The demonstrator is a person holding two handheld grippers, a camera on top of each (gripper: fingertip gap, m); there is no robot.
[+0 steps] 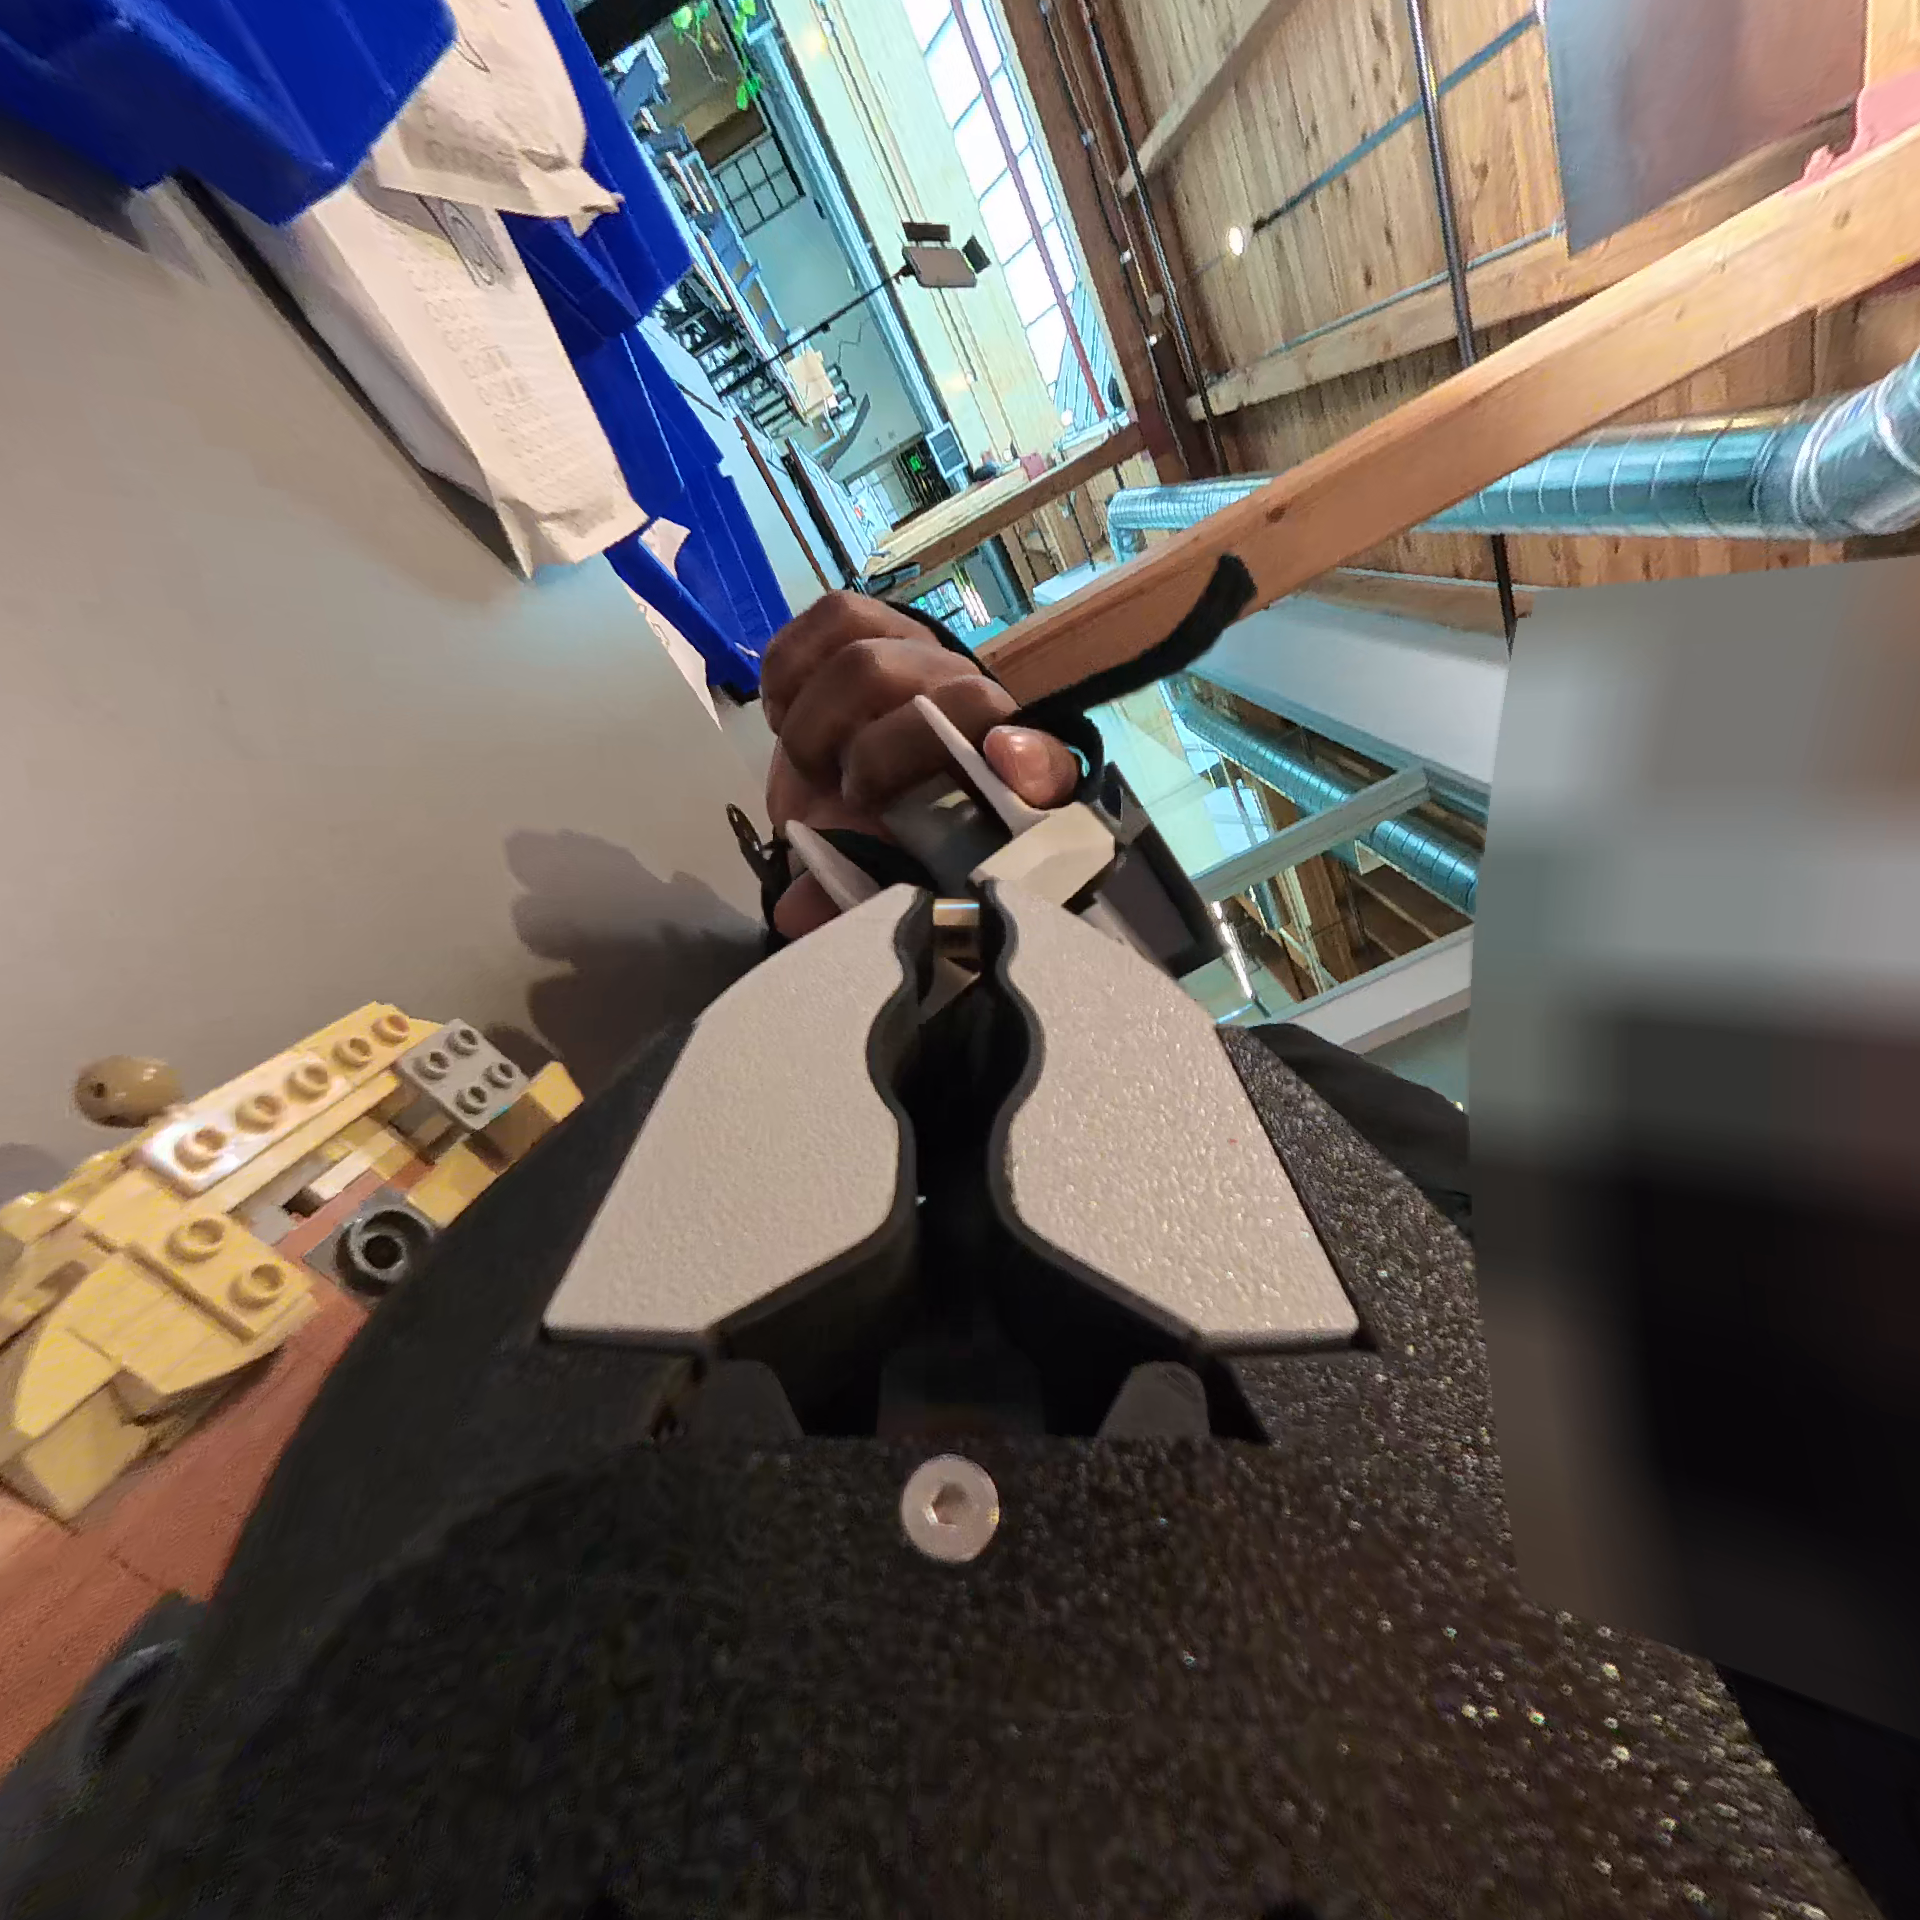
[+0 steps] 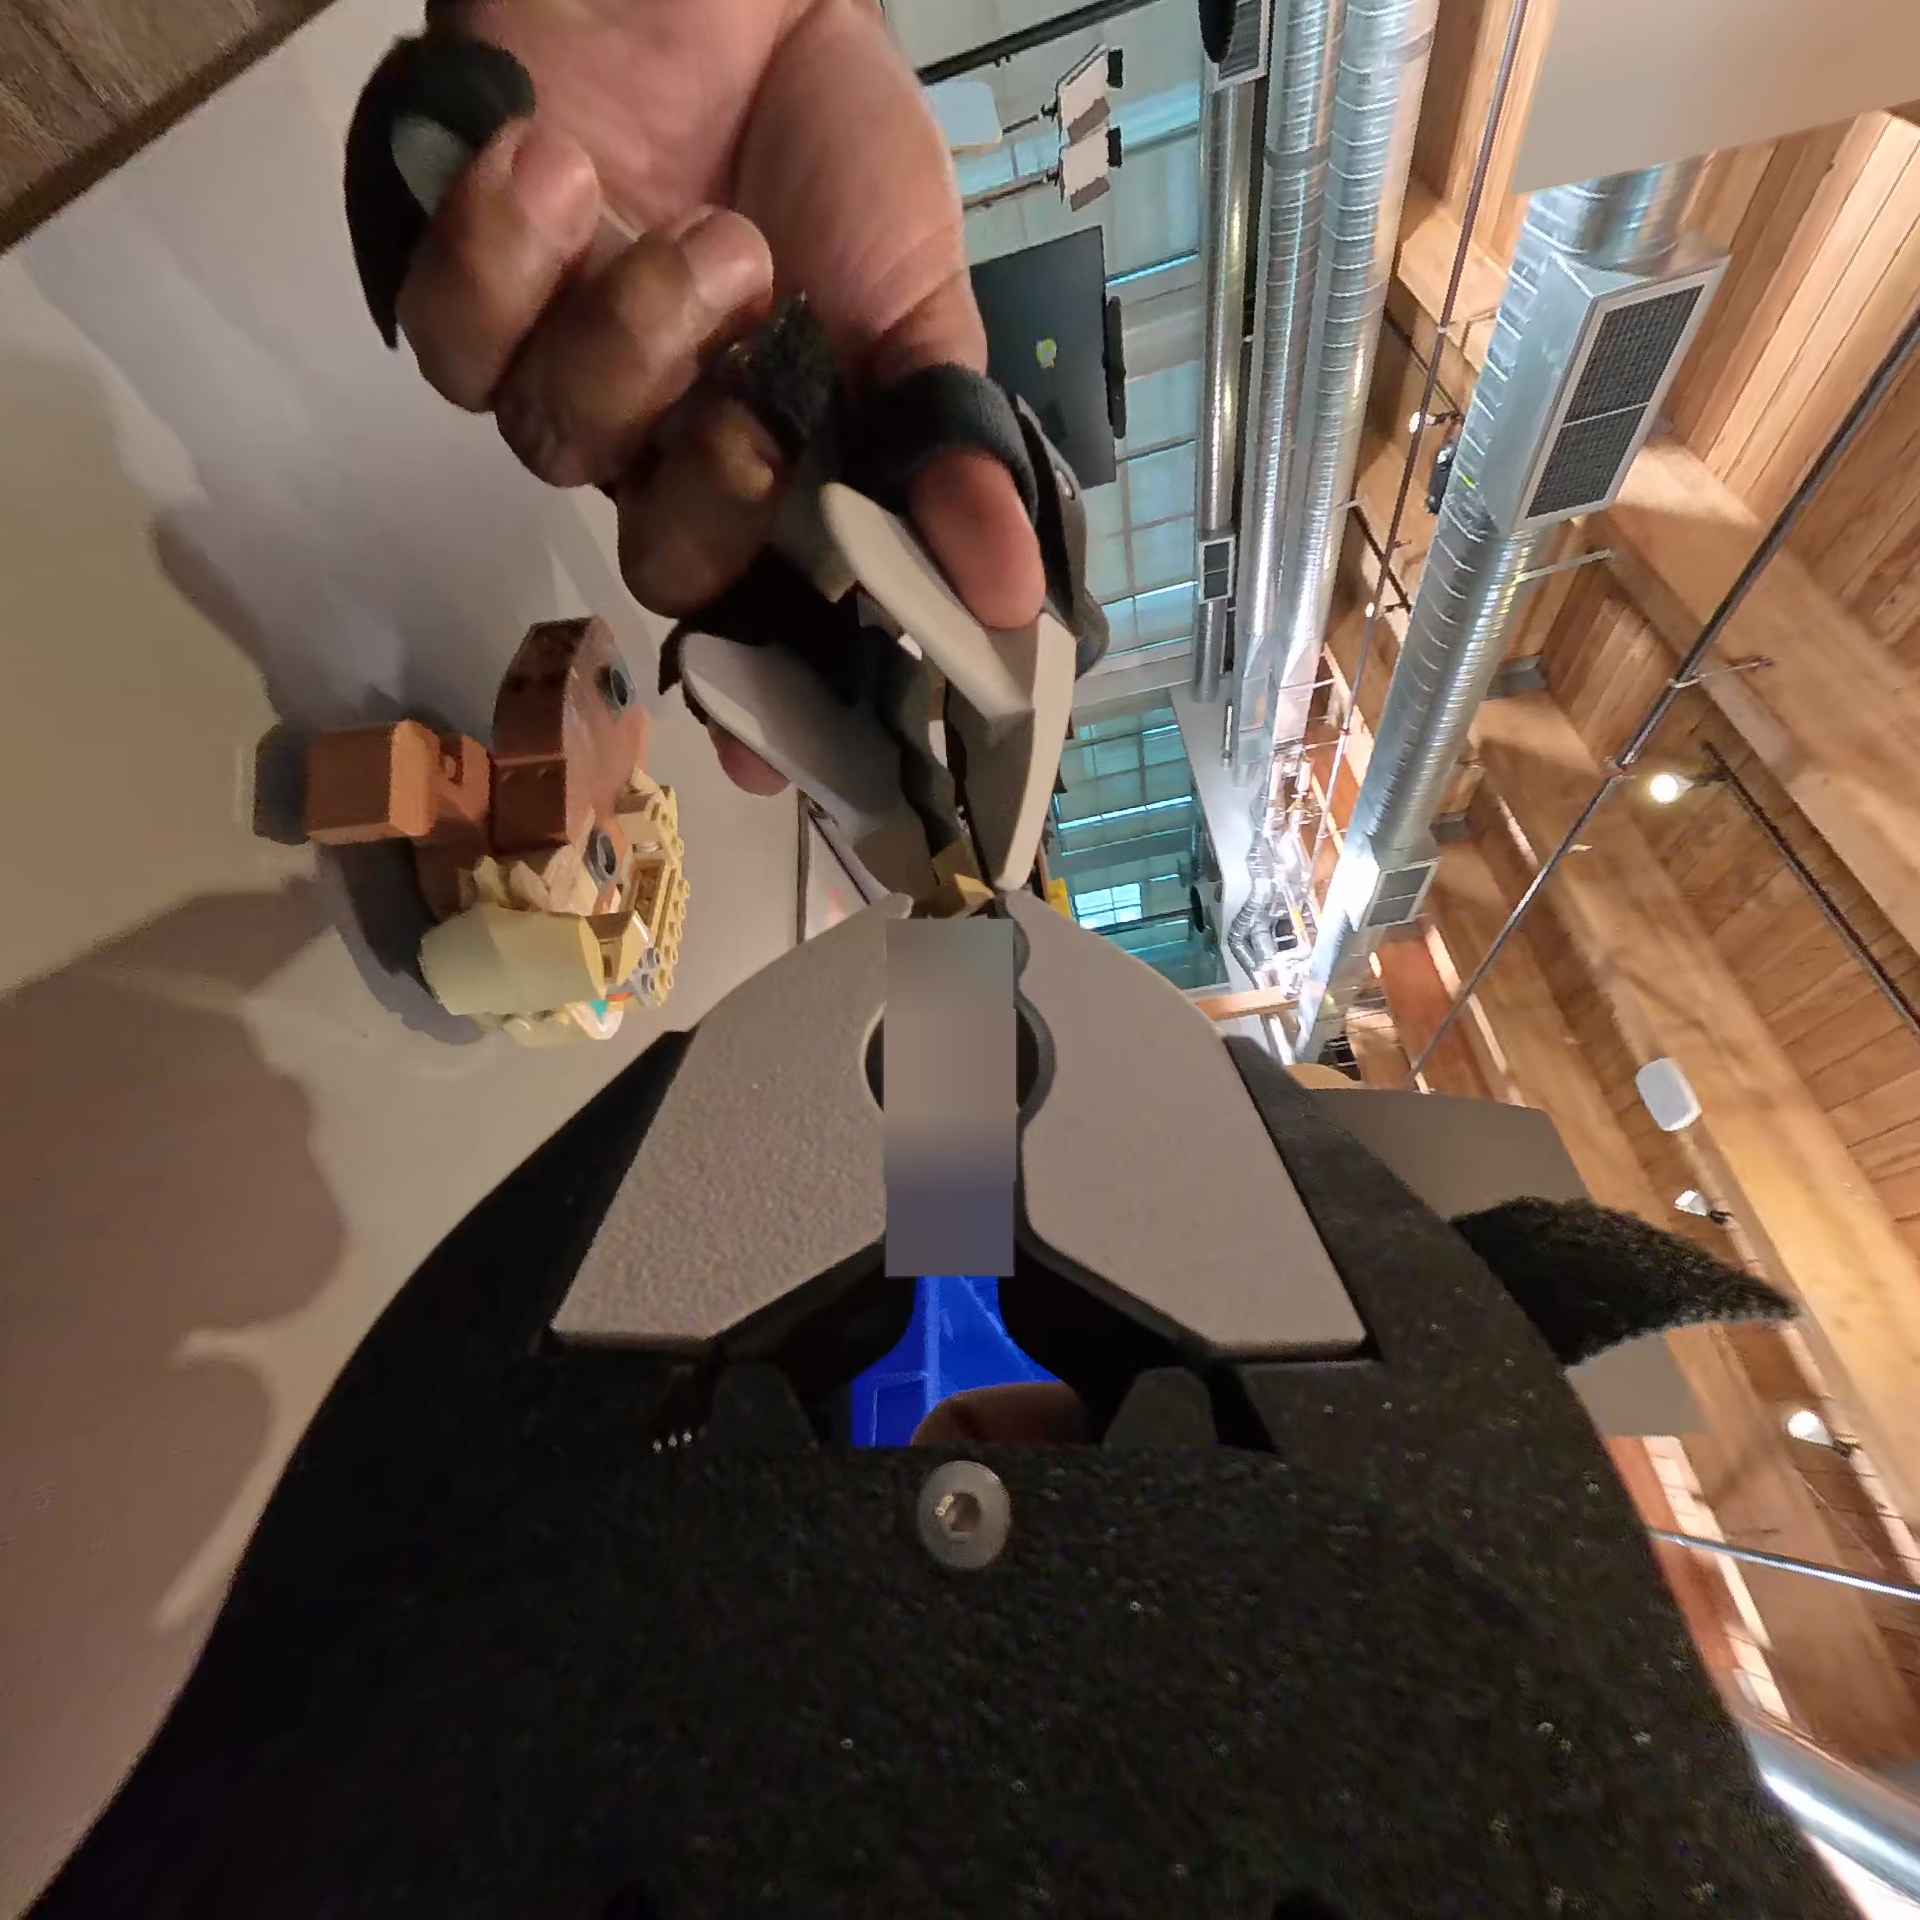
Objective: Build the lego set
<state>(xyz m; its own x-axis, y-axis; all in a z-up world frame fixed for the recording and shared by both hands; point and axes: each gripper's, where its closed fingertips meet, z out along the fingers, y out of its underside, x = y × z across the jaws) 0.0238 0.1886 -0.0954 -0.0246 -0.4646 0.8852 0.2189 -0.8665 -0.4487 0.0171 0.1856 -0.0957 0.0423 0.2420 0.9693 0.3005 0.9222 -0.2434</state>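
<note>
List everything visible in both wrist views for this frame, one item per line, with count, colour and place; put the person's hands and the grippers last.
Lego model: one, tan and brown with grey bits, on the table left of the grippers.
Small tan piece: one, pinched between the two grippers' tips.
Round tan piece: one, loose on the table beyond the model.
Table: one, pale grey.
Bins: several, blue, at the table's far side.
Paper sheets: a few, white, printed, against the bins.
Ducts: several, silver, along wooden walls.
Hands: two, one holding each gripper, with black straps.
Left gripper: one, grey fingers, shut on the piece.
Right gripper: one, grey fingers, tips meeting the left's.
</note>
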